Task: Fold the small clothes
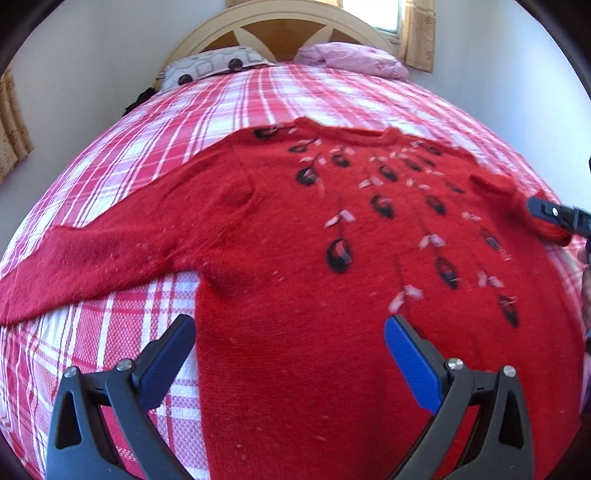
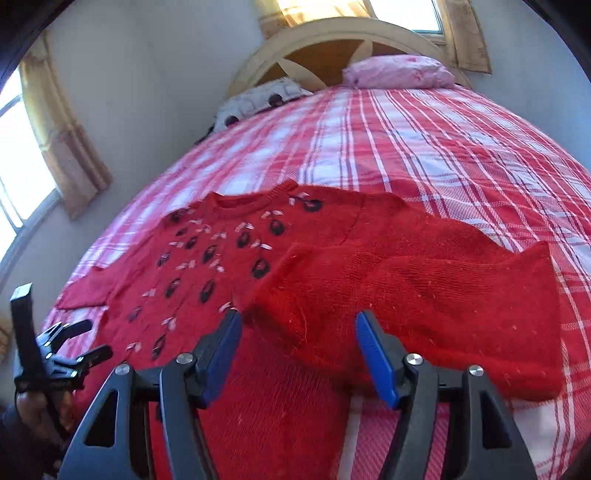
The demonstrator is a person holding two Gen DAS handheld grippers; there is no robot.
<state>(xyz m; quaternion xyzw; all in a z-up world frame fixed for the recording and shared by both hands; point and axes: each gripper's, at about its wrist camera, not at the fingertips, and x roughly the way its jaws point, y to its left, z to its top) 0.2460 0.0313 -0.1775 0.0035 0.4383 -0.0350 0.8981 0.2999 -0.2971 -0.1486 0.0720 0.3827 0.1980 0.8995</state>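
Both tongs (image 1: 290,328) (image 2: 299,325) gape apart, empty, just above the red sweater (image 1: 295,221)

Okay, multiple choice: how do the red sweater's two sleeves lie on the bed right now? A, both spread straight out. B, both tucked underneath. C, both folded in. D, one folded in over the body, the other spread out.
D: on the red sweater one sleeve lies doubled over the body, while the other sleeve stretches out flat on the plaid bedspread.

Plaid bedspread (image 1: 229,110), two pillows (image 1: 354,59) (one pink), arched headboard (image 1: 280,26), curtains (image 2: 66,147).
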